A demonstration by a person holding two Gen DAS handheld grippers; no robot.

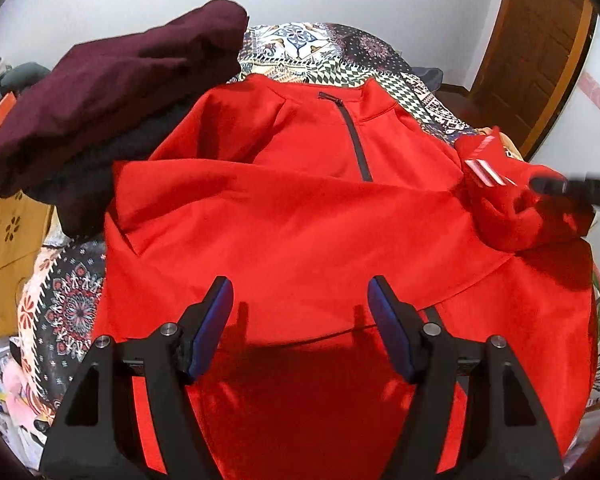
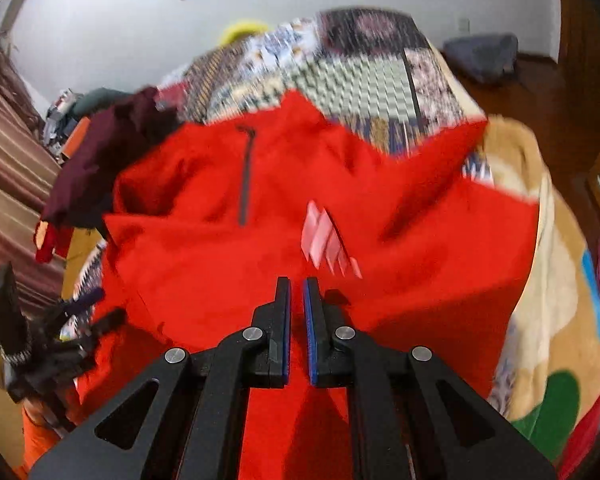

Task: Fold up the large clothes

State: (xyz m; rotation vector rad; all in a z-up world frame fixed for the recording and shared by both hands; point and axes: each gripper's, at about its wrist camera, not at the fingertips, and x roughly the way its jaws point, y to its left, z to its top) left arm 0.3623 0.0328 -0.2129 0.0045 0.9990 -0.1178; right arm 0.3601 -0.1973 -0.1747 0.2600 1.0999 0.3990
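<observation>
A red zip-neck top lies spread on a patterned bedspread, collar at the far end; its left sleeve is folded across the chest. My left gripper is open and empty just above the top's lower body. My right gripper is shut on red fabric of the right sleeve, near its white stripes, and holds it raised. In the left wrist view the right gripper shows at the right edge, on the bunched sleeve. The right wrist view is blurred.
A maroon garment on a dark one is piled at the far left of the bed. The patterned bedspread shows beyond the collar. A tan blanket lies to the right. A wooden door stands at the far right.
</observation>
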